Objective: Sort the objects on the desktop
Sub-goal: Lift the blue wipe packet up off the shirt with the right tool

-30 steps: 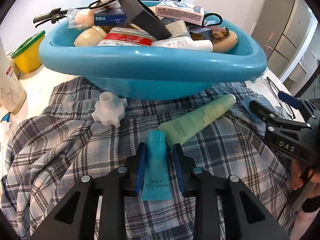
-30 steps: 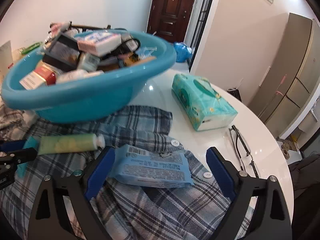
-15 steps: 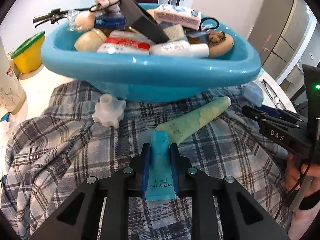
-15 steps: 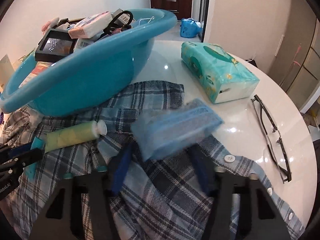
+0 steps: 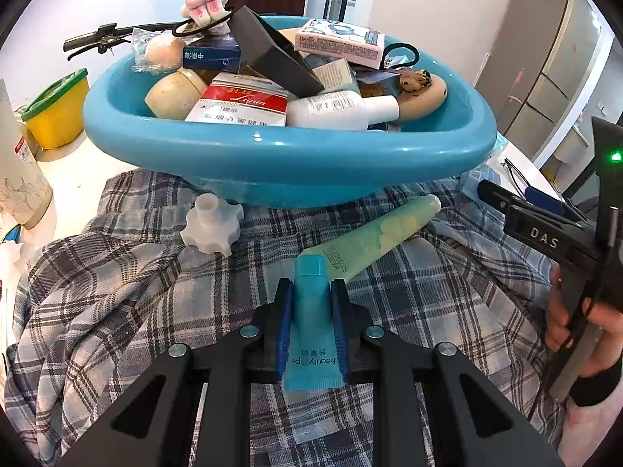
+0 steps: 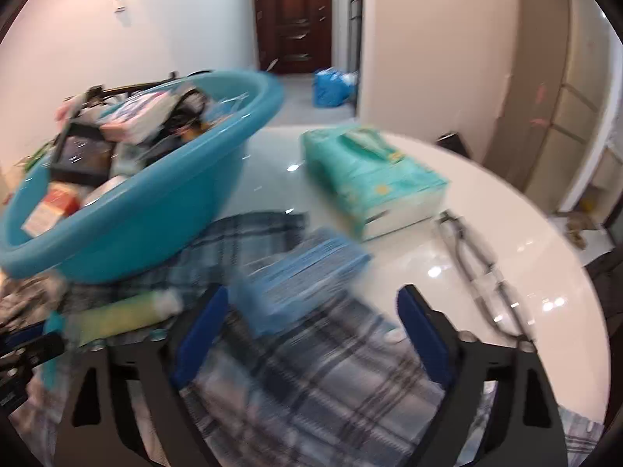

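The left gripper (image 5: 311, 307) is clamped on a teal tube (image 5: 311, 330), its blue pads pressing both sides of the tube, cap pointing toward the basin (image 5: 288, 163). The tube sits over the plaid shirt (image 5: 117, 292) spread across the near part of the table (image 6: 486, 202). Just beyond its cap lies a green tube (image 5: 373, 237), slanting across the shirt toward the basin's right end, and a white knob (image 5: 212, 229) rests on the shirt near the basin's left end.

The basin stands on the far edge of the shirt, heaped with boxes, bottles and a black case (too jumbled to list).

The right gripper (image 6: 311, 334) has its jaws opening, spread wide with nothing pressed between the pads. A blue packet (image 6: 307, 276) lies ahead of them at the shirt's right edge, blurred; whether it touches either pad I cannot tell. Past it on the bare table sit a tissue pack (image 6: 370, 179) and, toward the right edge, a pair of glasses (image 6: 475, 268).

A yellow tub (image 5: 54, 116) stands at the table's left edge.
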{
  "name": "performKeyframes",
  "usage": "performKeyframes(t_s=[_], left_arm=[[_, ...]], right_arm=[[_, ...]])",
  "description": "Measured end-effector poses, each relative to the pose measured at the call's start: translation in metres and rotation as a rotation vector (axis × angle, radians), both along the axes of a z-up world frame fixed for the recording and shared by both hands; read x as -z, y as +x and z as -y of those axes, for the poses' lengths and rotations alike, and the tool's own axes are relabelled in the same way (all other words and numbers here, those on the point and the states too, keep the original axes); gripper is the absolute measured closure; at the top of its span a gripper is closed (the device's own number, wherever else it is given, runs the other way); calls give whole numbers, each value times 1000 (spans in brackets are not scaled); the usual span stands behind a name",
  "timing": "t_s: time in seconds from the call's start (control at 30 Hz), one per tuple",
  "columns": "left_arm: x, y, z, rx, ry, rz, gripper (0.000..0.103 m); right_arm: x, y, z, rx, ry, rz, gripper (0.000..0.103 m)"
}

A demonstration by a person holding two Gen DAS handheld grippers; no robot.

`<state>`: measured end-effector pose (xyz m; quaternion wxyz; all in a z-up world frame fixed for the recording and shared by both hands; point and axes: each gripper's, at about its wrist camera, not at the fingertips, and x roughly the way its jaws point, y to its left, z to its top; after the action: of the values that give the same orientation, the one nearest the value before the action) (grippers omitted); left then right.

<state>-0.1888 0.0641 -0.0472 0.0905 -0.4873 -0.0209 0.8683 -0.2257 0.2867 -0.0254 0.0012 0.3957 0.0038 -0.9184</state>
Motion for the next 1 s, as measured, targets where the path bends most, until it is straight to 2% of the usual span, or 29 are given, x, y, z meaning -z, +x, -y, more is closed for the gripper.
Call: performKeyframes(t_s=[0.1, 0.17, 0.27, 0.3, 0.33, 0.37, 0.53, 0.73, 0.9, 1.0], left_arm=[[0, 1, 0, 1, -1, 1, 82], [0, 1, 0, 3, -2, 2, 82], [-1, 4, -2, 3, -6, -1, 82], [-2, 5, -2, 4, -5, 1, 82], [-2, 5, -2, 3, -2, 2, 82], [-2, 5, -2, 3, -2, 2, 82], [-3, 7, -2, 4, 0, 3, 82], [-5, 2, -1, 4, 2, -1, 82], [-10, -7, 1, -1, 4, -5, 82], [-14, -8, 2, -4, 6, -10, 82]], right_arm=[[3, -4, -3, -55, -82, -2, 13], [7, -8, -1, -55, -81, -10, 13], [14, -12, -2, -36, -71, 26, 13], [16, -13, -4, -32, -88, 35, 19], [17, -13, -7, -29, -113, 41, 34], [18, -13, -10, -24, -134, 47, 42], [17, -9, -11, -17, -145, 62, 63], [1, 5, 2, -54, -82, 79, 69], [-18, 23, 26, -204, -78, 91, 70], [-25, 34, 39, -328, -136, 120, 70]])
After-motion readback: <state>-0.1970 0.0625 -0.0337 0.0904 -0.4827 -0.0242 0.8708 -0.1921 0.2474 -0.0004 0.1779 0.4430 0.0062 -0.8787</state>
